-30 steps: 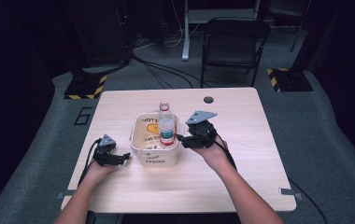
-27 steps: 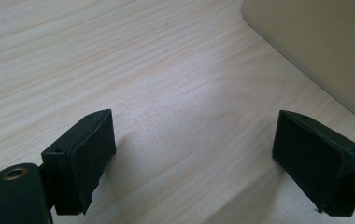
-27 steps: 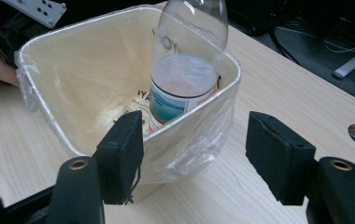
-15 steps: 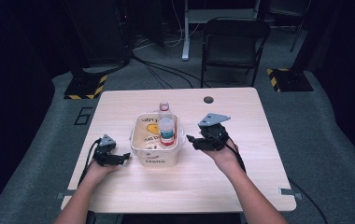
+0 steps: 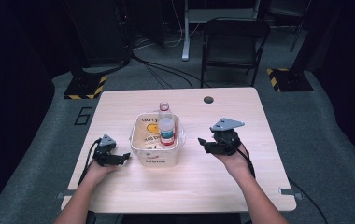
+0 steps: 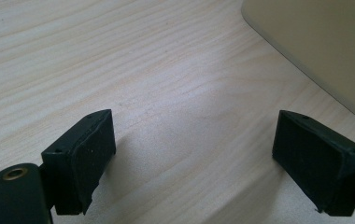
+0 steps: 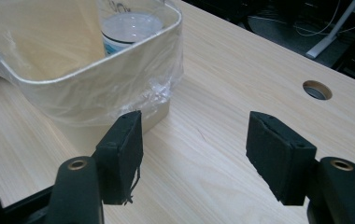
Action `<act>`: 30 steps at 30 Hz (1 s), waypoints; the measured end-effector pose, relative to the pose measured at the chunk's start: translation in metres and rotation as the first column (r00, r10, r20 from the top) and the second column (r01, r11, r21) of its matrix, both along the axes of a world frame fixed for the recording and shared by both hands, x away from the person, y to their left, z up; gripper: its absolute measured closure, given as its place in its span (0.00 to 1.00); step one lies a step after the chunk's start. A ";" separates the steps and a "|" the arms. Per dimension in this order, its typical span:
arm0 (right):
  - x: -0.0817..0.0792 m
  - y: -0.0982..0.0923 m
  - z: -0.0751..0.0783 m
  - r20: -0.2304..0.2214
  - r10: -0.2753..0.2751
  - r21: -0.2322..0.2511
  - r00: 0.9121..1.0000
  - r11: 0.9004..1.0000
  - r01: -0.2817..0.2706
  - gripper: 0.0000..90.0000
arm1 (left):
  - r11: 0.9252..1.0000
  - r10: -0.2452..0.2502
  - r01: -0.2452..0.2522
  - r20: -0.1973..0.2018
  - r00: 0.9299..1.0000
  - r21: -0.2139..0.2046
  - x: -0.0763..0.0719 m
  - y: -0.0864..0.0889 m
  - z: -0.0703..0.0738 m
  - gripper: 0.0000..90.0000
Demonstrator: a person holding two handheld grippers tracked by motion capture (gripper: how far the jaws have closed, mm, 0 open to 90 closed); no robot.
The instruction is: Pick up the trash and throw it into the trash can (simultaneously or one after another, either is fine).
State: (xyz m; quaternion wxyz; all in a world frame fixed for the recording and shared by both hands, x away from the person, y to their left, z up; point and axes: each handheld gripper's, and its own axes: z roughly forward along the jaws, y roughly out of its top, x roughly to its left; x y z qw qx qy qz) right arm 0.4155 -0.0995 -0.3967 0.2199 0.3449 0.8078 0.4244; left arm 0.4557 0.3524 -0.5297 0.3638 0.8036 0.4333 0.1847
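Note:
A cream bin (image 5: 157,158) lined with clear plastic stands in the middle of the wooden table (image 5: 213,186). Two bottles stand upright in it: a white-capped one with a label (image 5: 166,131) and a taller one with a pinkish cap (image 5: 165,108) behind. My left gripper (image 5: 126,157) rests low on the table just left of the bin, open, with bare wood between its jaws (image 6: 194,158). The bin's wall (image 6: 325,46) is at that view's upper right. My right gripper (image 5: 202,143) is held right of the bin, open and holding nothing (image 7: 194,149). Ahead of it are the bin's corner (image 7: 73,93) and the white cap (image 7: 131,25).
A round cable hole (image 5: 208,99) sits in the table behind the right gripper, also seen as the hole (image 7: 316,89) in the right gripper view. A black chair (image 5: 234,44) and cables on the floor lie beyond the far edge.
My right gripper has drawn away from the bin, moving to the right and a little nearer the person. The left gripper and both bottles have stayed put.

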 end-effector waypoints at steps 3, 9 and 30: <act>-0.003 -0.007 -0.002 0.006 -0.005 -0.006 1.000 1.000 0.005 0.40 | 1.000 -0.004 0.004 0.003 1.000 0.005 0.000 0.000 0.000 0.14; -0.008 -0.023 -0.010 -0.006 -0.045 0.002 0.999 0.999 0.045 0.40 | 1.000 -0.001 0.001 0.003 1.000 0.001 0.000 0.000 0.000 0.14; -0.019 -0.045 -0.061 -0.073 -0.100 0.018 0.992 0.995 0.101 0.39 | 1.000 0.000 0.000 -0.003 1.000 0.006 0.000 0.000 0.000 0.14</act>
